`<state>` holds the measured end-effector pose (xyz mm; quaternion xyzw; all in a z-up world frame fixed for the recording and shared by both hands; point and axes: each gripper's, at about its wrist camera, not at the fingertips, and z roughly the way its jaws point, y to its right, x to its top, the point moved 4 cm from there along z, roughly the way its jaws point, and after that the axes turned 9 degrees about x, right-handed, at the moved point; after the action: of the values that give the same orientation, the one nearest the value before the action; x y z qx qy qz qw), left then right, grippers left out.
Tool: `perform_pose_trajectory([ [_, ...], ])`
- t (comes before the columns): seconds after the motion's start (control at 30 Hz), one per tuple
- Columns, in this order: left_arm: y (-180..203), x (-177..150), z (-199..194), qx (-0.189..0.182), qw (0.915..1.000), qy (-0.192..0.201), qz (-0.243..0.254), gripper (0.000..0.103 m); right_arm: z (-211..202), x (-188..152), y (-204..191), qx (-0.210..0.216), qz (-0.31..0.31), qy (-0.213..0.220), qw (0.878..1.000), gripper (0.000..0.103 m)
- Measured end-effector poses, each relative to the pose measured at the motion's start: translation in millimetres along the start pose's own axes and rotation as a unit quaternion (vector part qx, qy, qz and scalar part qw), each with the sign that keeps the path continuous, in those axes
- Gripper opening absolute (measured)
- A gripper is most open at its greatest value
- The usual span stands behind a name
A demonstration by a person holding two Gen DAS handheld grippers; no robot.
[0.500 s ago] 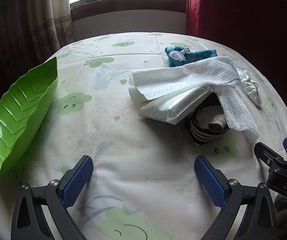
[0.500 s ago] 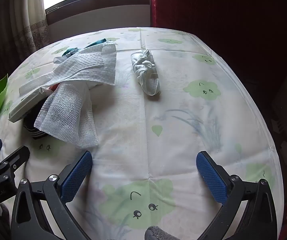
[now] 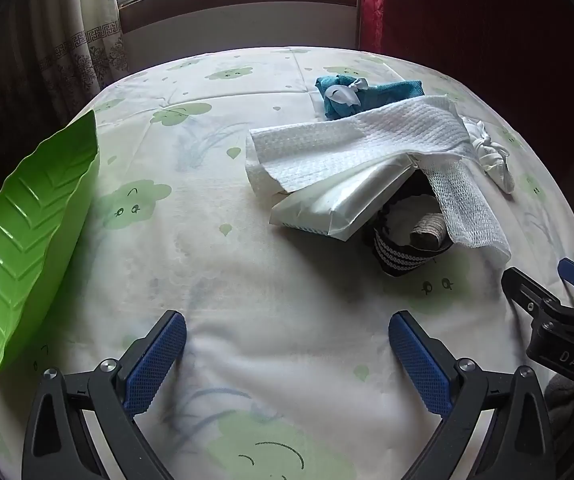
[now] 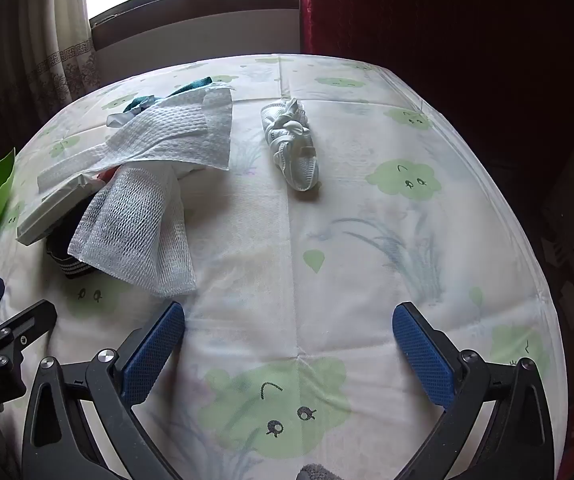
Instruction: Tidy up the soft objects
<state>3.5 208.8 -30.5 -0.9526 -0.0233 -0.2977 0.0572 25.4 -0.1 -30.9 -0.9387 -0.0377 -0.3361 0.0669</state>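
1. Your left gripper [image 3: 287, 356]: fingers spread, holding nothing.
2. Your right gripper [image 4: 289, 348]: fingers spread, holding nothing.
3. Pile of cloths [image 3: 351, 148]: ahead and right of your left gripper.
4. White sock [image 4: 291, 144]: straight ahead of your right gripper, apart from the pile.
5. Green tray [image 3: 23, 240]: left of your left gripper.

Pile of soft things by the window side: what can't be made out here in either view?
- Black striped item: left wrist view, mostly under the wrapped pack and mesh cloth; its shape is unclear.
- Teal cloth: both views, near part covered by the white textured cloth.
- Green leaf tray: cut off by the left edge in both views.
- Red scrap: right wrist view, a sliver under cloths, unidentifiable.
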Motion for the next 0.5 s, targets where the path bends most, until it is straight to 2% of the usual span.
perform_pose_trajectory([
  [0.5,0.2,0.0,-0.9,0.01,0.9999,0.0,-0.009,0.103,-0.6,-3.6,3.7,0.024,-0.012,-0.024,0.999,0.103],
])
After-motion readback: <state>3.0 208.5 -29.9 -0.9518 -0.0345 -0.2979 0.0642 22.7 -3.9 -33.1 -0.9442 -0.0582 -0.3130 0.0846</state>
